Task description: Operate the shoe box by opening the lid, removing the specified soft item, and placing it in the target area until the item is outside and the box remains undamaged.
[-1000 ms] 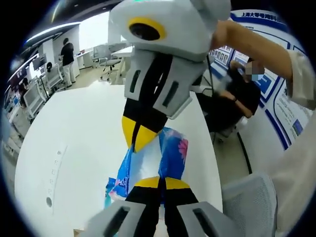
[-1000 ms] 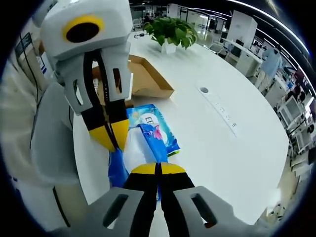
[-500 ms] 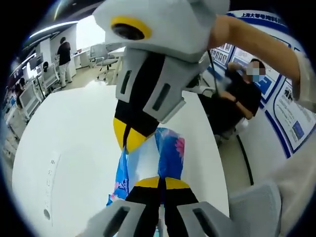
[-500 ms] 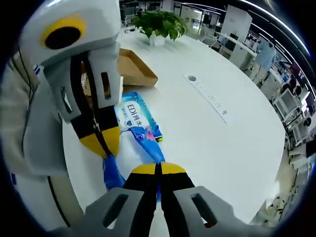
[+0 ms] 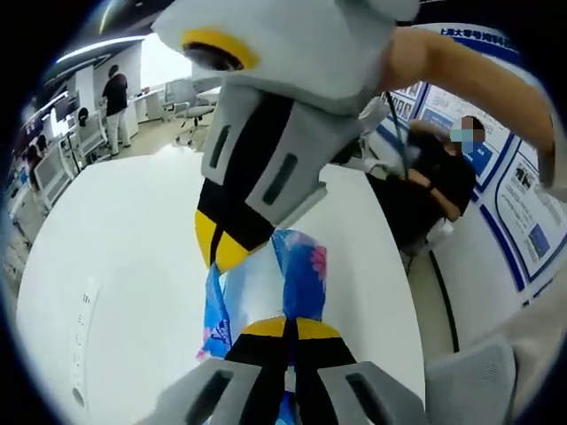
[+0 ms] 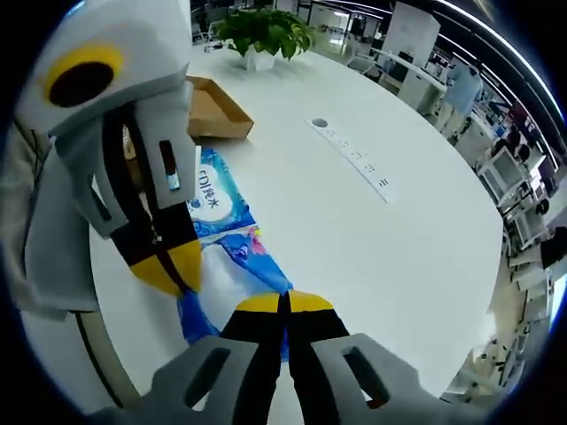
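Note:
A soft blue plastic pack [image 5: 301, 274] with white and pink print hangs over the white table [image 5: 124, 230], held at two ends. In the left gripper view my left gripper [image 5: 285, 328] is shut on its near end, and my right gripper [image 5: 221, 254] reaches down from the top, shut on its far left edge. Seen from the right gripper view, the pack [image 6: 221, 208] stretches away from my right gripper [image 6: 285, 303]. There the left gripper [image 6: 168, 270] pinches the pack's left side. The open brown shoe box [image 6: 213, 111] stands behind on the table.
A potted plant [image 6: 257, 31] stands beyond the box, and a white power strip [image 6: 350, 159] lies mid-table. The table's edge runs close on the right in the left gripper view, where a seated person [image 5: 443, 168] is. Office desks and chairs lie further off.
Both grippers have stayed shut on the pack. In the right gripper view the box and plant have drifted up and away, and the pack looks more stretched out.

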A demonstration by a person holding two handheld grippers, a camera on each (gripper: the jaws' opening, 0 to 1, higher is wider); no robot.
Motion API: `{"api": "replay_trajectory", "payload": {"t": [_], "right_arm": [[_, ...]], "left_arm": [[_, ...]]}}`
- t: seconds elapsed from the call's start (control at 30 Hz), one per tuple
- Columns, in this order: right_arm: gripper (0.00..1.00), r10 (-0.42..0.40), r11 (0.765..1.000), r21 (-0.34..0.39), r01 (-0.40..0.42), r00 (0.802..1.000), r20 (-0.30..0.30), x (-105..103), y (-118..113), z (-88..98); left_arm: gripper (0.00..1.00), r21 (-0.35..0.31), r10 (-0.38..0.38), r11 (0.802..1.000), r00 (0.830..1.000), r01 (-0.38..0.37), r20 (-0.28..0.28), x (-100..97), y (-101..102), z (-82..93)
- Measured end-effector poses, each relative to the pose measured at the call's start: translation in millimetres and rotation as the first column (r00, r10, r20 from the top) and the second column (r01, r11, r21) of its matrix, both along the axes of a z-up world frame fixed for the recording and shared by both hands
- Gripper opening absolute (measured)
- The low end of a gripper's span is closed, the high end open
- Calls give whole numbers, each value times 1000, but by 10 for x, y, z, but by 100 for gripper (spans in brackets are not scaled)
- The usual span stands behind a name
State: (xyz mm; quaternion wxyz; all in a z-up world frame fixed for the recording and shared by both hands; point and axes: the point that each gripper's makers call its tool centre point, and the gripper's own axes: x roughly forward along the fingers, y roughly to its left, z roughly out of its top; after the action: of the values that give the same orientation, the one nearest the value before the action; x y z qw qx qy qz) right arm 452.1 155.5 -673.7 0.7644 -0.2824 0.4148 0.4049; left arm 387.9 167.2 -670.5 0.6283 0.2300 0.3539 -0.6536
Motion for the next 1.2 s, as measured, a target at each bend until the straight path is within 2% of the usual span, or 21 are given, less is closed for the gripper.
{"api": "replay_trajectory", "payload": {"t": [0.23, 0.77, 1.2], "right_arm": [[0, -1, 1000, -27, 1, 1000, -8, 15, -86, -212], [0, 43, 994, -107, -40, 999, 32, 93, -138, -608], [0, 49, 992, -121, -46, 999, 22, 100, -135, -668]], "left_arm": [[0, 19, -14, 1000, 1000, 14, -17, -8, -69, -215], [0, 25, 53, 998, 994, -51, -97, 10, -152, -610], [1, 19, 57, 998, 993, -55, -104, -29, -173, -661]]}}
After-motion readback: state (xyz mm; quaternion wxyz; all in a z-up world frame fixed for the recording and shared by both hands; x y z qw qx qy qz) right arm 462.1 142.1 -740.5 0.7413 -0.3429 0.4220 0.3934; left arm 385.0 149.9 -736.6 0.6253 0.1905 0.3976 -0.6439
